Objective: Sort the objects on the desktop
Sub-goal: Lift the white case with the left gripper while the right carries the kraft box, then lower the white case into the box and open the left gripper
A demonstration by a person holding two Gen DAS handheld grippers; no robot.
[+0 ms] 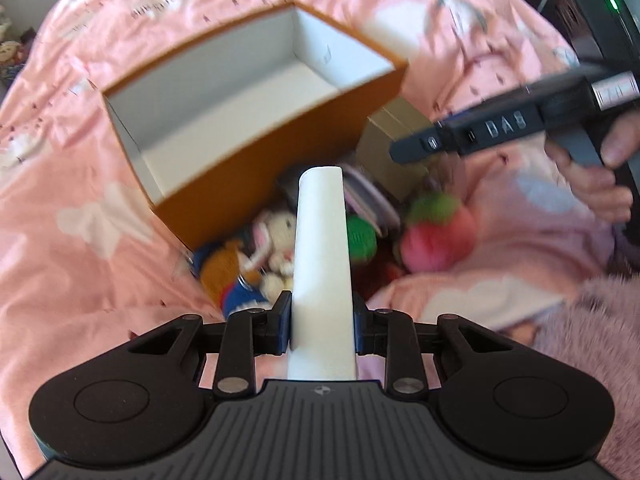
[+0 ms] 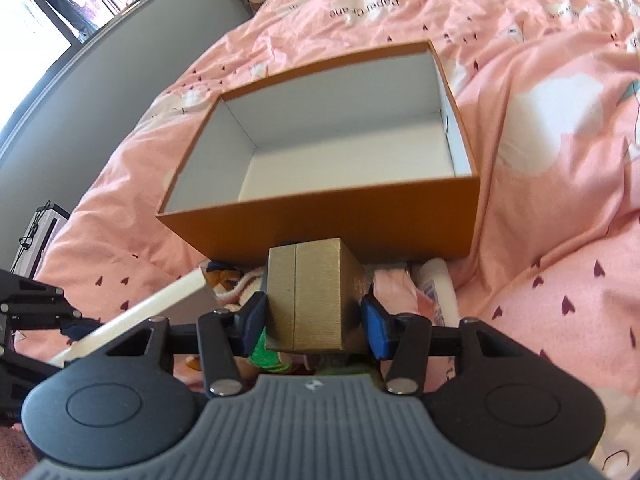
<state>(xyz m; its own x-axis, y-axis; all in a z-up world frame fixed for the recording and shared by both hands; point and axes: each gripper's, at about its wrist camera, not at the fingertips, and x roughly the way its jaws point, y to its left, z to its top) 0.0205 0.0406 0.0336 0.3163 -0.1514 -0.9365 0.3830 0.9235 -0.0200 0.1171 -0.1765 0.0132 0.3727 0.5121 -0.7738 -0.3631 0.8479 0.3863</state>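
An open orange box [image 1: 280, 152] with a white inside lies on the pink quilt; it also shows in the right wrist view [image 2: 320, 224]. My left gripper [image 1: 322, 320] is shut on a long white box [image 1: 320, 248] and holds it above a pile of toys. My right gripper [image 2: 316, 320] is shut on a gold box [image 2: 308, 300], just in front of the orange box's near wall. The right gripper [image 1: 480, 132] and the gold box [image 1: 392, 140] also show in the left wrist view. The white box [image 2: 152, 308] shows at lower left in the right wrist view.
Toys lie by the orange box: a white rabbit plush [image 1: 276, 240], a brown and blue plush [image 1: 232, 276], a green ball [image 1: 360, 240], a pink and green plush [image 1: 436, 232]. A white tube [image 2: 440, 288] lies at right. The quilt [image 2: 560, 160] is rumpled.
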